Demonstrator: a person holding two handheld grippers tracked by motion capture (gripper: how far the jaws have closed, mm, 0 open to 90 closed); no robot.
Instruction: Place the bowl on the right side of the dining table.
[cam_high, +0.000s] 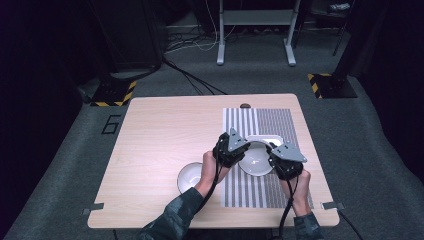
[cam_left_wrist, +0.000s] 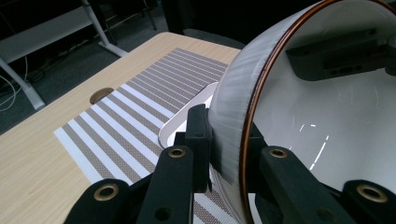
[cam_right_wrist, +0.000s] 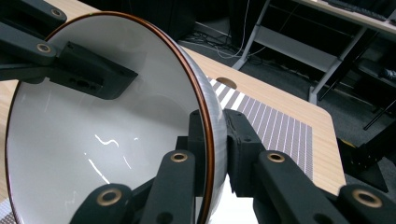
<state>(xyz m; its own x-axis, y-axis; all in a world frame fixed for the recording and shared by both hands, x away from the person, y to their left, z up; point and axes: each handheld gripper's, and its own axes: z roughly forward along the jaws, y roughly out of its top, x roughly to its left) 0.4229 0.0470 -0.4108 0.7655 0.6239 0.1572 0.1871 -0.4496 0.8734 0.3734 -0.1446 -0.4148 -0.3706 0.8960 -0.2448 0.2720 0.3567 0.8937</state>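
Note:
A white bowl (cam_high: 255, 161) with a thin brown rim is held in the air over the striped placemat (cam_high: 250, 192), between both grippers. My left gripper (cam_high: 240, 156) is shut on the bowl's left rim, one jaw inside and one outside, as the left gripper view shows on the bowl (cam_left_wrist: 327, 140) at the gripper (cam_left_wrist: 226, 140). My right gripper (cam_high: 272, 160) is shut on the opposite rim; in the right gripper view the bowl (cam_right_wrist: 93, 140) is tilted toward the camera, clamped by the gripper (cam_right_wrist: 215, 140). A second white bowl (cam_high: 188, 176) sits on the bare wood, by the left forearm.
A white rounded tray (cam_high: 267, 138) lies on the placemat just behind the held bowl, its edge visible as the tray (cam_left_wrist: 184, 123). A brown round hole (cam_high: 245, 105) marks the table's far edge. Bare wooden tabletop (cam_high: 165, 135) spreads to the left.

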